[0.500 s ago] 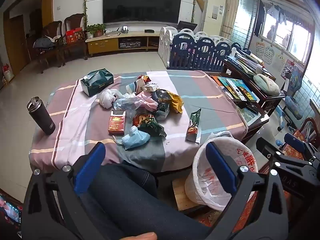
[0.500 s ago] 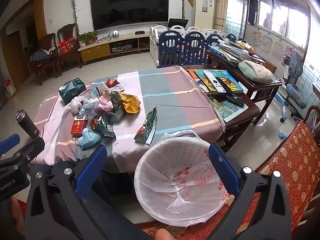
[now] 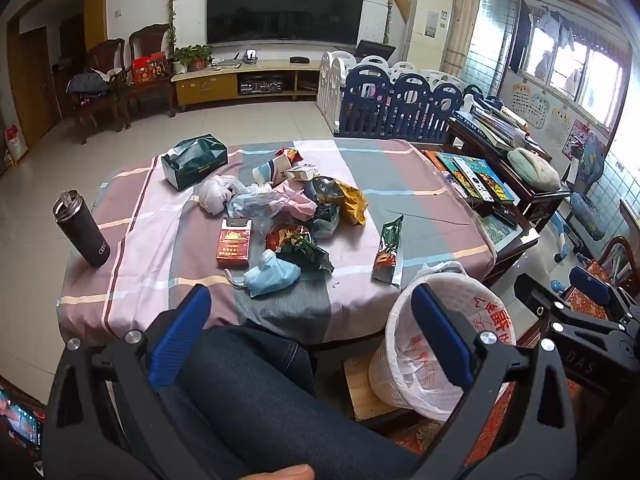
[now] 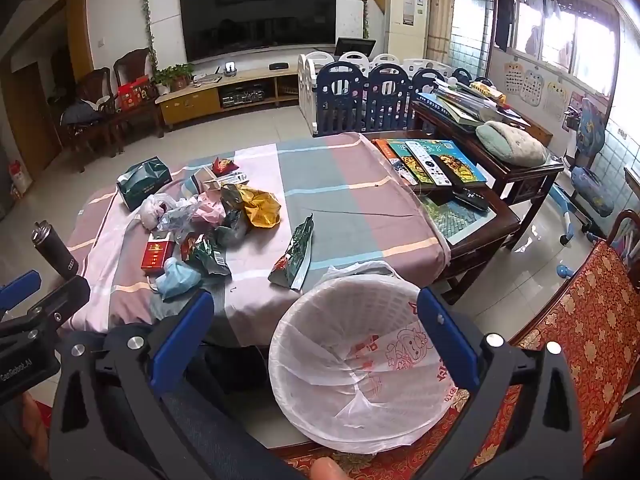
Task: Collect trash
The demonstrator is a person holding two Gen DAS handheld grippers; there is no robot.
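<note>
Blue-padded jaws of the right gripper (image 4: 314, 344) are gaping empty above the lined bin (image 4: 360, 364); the green snack wrapper (image 4: 294, 256) is lying just up-frame, long axis running away, nearer than the left gripper (image 3: 310, 340), also spread.

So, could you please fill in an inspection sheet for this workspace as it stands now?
Surface: table under a striped cloth, right half bare.
Job's things: wrapper pile, green packet, blue mask, red box; lined bin empty.
Clutter: tissue box, dark flask.
Grippers: left gripper and right gripper open, holding nothing.
Cables: nothing seen.
Surroundings: television, playpen fence, books.
</note>
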